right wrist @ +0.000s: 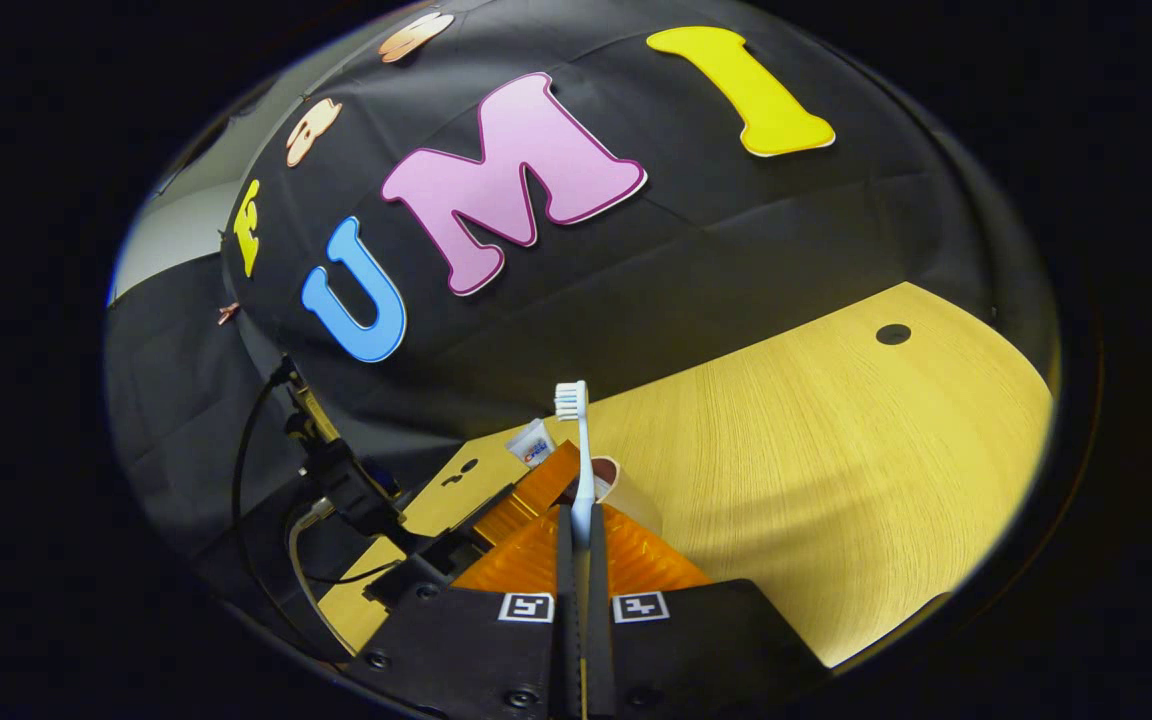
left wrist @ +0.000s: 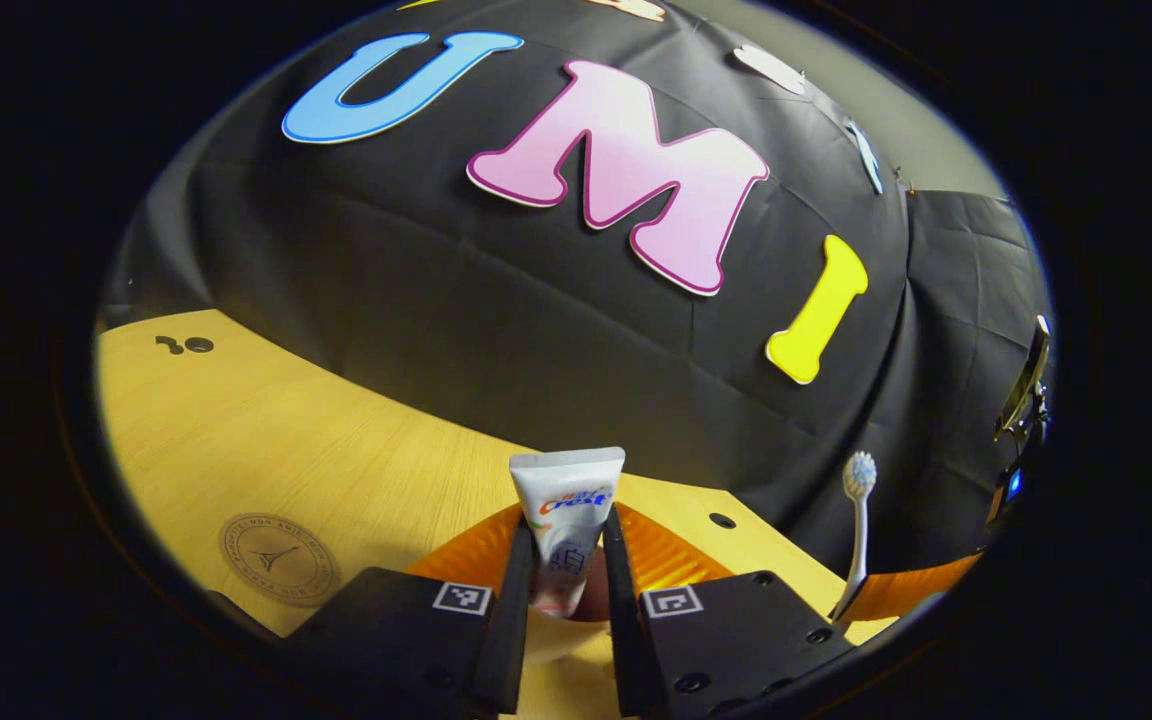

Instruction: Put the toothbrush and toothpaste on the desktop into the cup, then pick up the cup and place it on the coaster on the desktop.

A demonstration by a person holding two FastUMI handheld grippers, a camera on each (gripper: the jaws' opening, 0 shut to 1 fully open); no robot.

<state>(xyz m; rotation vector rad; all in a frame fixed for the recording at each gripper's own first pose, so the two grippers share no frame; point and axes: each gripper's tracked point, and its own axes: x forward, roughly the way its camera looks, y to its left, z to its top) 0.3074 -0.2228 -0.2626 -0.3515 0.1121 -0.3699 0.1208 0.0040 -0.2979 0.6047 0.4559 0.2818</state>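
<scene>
left claw (left wrist: 564,590) grips toothpaste (left wrist: 566,520); right claw (right wrist: 576,560) grips toothbrush (right wrist: 581,460); open desktop (right wrist: 836,480) beside

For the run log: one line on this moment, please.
left gripper: shut on toothpaste, upright | right gripper: shut on toothbrush, bristles up | coaster: bare

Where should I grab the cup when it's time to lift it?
Probably the cup by its outer wall below the rim, coming in level from the bare desktop side. It looks round, open at the top, no handle visible, and its mouth must take the toothbrush and toothpaste.
</scene>
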